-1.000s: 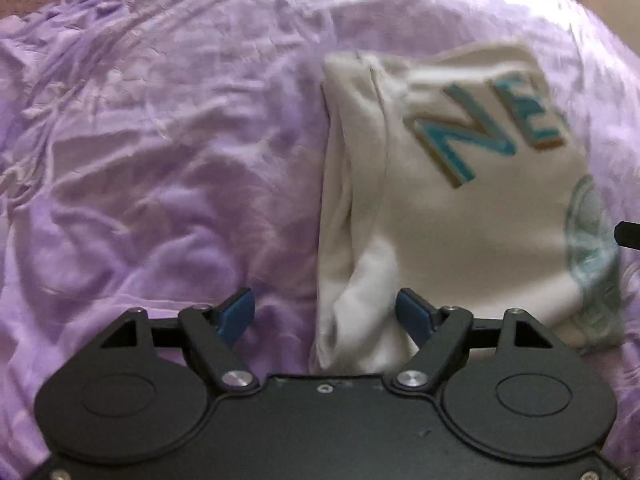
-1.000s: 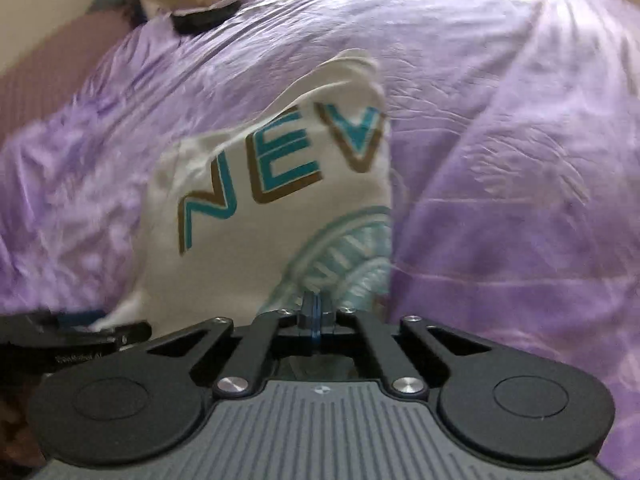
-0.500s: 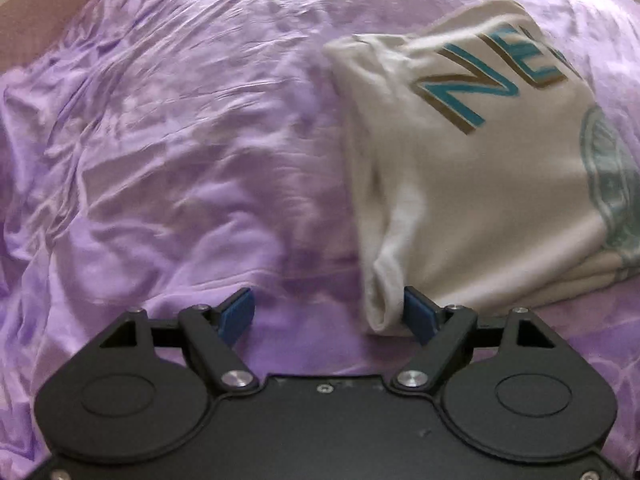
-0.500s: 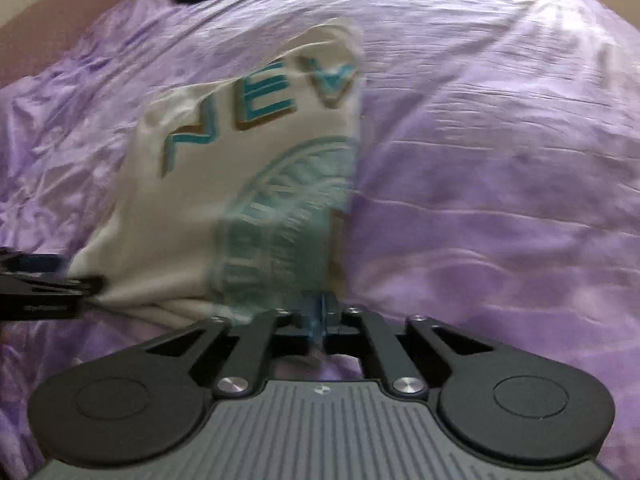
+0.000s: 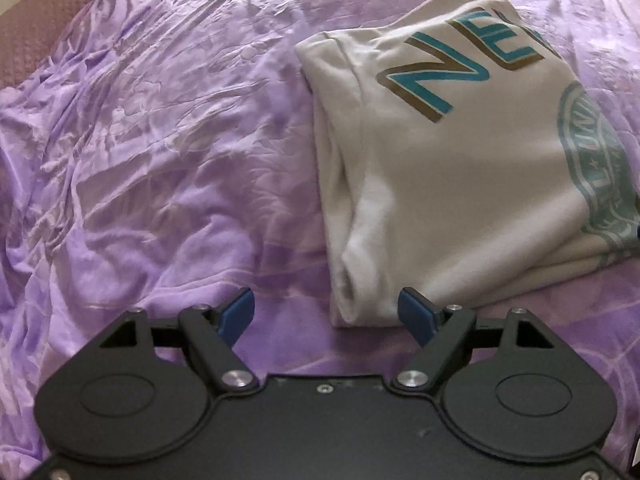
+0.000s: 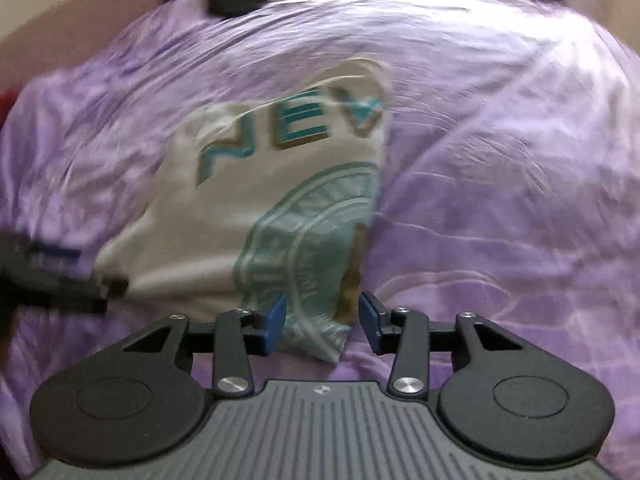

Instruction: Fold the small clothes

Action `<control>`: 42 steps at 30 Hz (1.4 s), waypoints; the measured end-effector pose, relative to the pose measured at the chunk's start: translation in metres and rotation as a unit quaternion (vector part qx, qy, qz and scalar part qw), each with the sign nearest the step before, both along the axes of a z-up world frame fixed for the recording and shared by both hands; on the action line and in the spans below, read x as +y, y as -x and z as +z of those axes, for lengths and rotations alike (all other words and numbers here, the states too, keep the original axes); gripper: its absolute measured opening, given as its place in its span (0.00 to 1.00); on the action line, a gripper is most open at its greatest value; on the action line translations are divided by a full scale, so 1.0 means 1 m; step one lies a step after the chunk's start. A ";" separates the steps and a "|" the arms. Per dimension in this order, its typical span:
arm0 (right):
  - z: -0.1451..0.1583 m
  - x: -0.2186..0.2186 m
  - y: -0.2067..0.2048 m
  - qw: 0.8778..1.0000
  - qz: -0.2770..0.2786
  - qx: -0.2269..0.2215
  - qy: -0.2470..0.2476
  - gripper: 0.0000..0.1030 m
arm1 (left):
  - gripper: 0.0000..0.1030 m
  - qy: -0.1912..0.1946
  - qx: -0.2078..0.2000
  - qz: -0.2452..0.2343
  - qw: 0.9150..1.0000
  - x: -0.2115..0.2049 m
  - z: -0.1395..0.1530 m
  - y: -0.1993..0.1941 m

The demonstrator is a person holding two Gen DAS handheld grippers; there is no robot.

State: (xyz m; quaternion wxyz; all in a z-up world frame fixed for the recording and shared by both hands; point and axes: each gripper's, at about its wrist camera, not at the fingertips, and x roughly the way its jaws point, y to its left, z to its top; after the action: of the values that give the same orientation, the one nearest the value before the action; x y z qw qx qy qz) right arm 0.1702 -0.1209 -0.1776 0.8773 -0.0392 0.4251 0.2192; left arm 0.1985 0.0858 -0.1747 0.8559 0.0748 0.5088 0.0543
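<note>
Bedspread purple, wrinkled — folded shirt lying flat.

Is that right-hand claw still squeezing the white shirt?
Apart. In the right wrist view the right gripper is opening: the shirt corner lies between its blue pads with gaps on both sides.

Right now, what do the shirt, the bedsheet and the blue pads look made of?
Shirt: soft cream knit, likely cotton, matte; it slumps in rounded folds, and the teal-and-gold lettering looks printed on.
Bedsheet: thin purple woven cloth with a slight sheen, finely creased; possibly satin or polyester.
Pads: blue, matte, probably rubber or plastic; cannot tell which.
</note>
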 end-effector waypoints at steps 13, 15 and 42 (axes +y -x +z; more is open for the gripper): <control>-0.008 0.016 -0.007 0.999 0.042 0.018 0.021 0.04 | 0.80 0.017 -0.002 0.020 1.000 0.017 0.005 -0.006; 0.001 0.006 -0.003 1.000 0.027 0.006 0.003 0.01 | 0.80 0.027 -0.005 0.019 0.999 0.017 0.008 -0.006; -0.010 0.003 -0.032 0.996 -0.007 0.081 -0.044 0.11 | 0.81 0.070 0.062 0.010 0.996 0.013 -0.021 -0.028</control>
State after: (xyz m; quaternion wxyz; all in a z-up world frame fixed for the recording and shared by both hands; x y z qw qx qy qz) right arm 0.2019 -0.1178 -0.1875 0.8424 0.0199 0.4850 0.2339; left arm 0.2264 0.0989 -0.1957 0.8255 0.0128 0.5638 0.0221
